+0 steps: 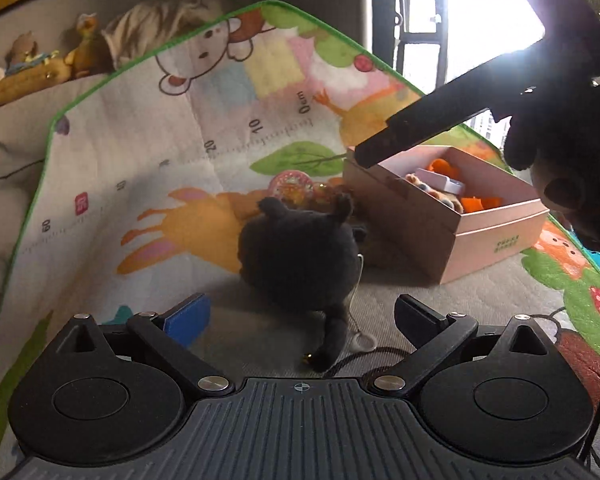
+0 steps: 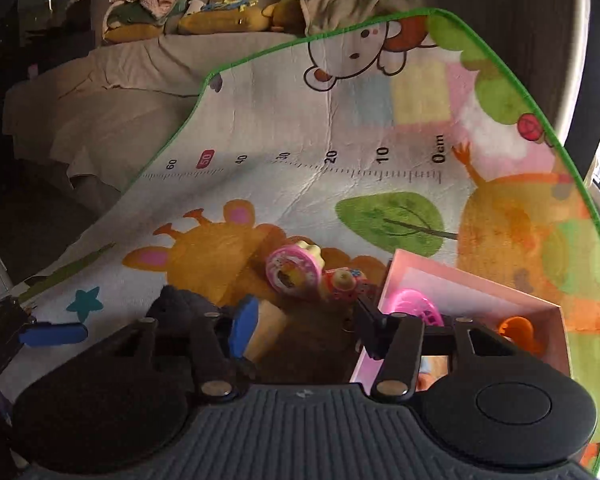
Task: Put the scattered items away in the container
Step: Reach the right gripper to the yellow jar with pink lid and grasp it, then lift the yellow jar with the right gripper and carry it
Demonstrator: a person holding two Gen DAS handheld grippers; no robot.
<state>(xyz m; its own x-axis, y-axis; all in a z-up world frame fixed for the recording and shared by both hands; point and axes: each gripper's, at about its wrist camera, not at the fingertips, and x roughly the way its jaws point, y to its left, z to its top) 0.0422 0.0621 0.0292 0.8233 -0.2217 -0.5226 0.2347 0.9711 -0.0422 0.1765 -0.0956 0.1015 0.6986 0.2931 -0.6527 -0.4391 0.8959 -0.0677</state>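
1. The left claw (image 1: 302, 316) is spread wide. It holds nothing. The dark plush toy (image 1: 300, 264) lies on the play mat (image 1: 140, 140) just in front of it, lined up with the gap between its two fingers. I think the claw is spread wide so it can fit around the fat, soft body.
2. The pink box (image 1: 496, 220) sits on the mat, just beside the plush toy. It is the place for the toys. Some orange pieces (image 1: 480, 202) are already inside.
3. The right claw (image 2: 308, 328) is over the near corner of the box. Its fingers are partly closed. Something tan (image 2: 268, 332) sits by its blue pad, but I cannot tell if the claw is pinching it.
4. A round pink toy (image 2: 292, 272) and a little red and yellow toy (image 2: 342, 284) lie on the mat, close to the box wall. They are not in the box yet.
5. The box is open on top, so toys can drop straight in.
6. Next job, I think: close on the plush toy and lift it into the box. It is soft, so it may squash or slip.
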